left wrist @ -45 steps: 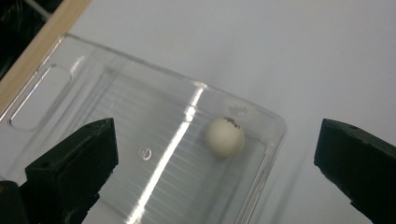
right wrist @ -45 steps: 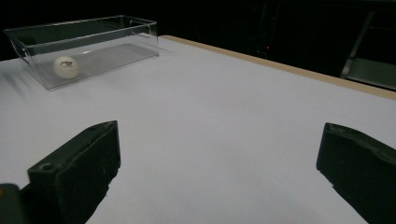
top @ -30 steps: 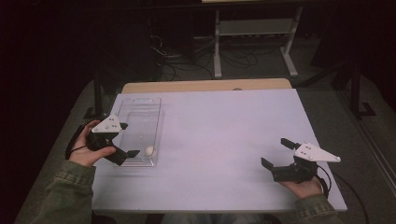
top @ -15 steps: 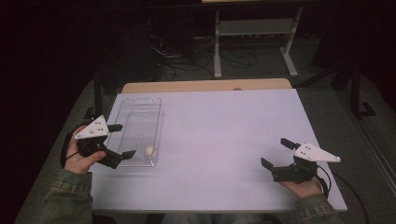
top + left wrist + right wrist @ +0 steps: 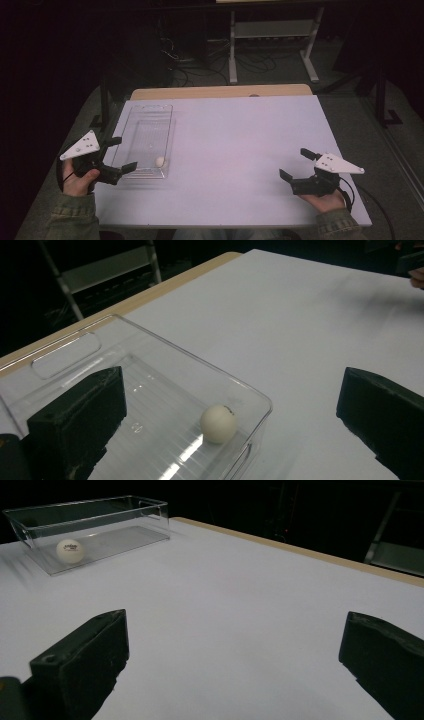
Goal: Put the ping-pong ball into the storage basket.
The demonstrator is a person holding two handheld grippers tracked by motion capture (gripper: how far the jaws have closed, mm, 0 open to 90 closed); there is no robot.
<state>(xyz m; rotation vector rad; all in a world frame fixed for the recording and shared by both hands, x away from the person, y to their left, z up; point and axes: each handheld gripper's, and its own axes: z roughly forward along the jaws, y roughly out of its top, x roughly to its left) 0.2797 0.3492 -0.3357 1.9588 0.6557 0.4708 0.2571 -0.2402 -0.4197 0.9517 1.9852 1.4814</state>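
The left claw point(image 5: 121, 155) hangs released at the bench's point(image 5: 240, 150) near left edge, its jaws spread wide and holding nothing. One jaw sits just off the left side of the tray point(image 5: 145, 140), the other at the tray's near left corner. In the left claw's own view point(image 5: 230, 405), the jaws stand far apart, one in front of the tray's point(image 5: 150, 360) clear wall, the other over bare bench point(image 5: 300, 315).

The ball point(image 5: 160, 161), small and white, lies inside the tray at its near right corner, close to the walls, apart from both jaws. The left gripper view shows the ball point(image 5: 218, 423) resting on the ribbed floor near the rounded corner. The tray is a clear, long box lying along the left side of the bench, its long side running near to far.

The right claw point(image 5: 297, 164) rests near the bench's near right corner, also released and empty, jaws wide, well apart from the tray. Its own view point(image 5: 230, 645) looks across open bench point(image 5: 250, 605) to the tray point(image 5: 100, 520) far off at the left, with the ball point(image 5: 69, 550) inside it, dark print on its side.
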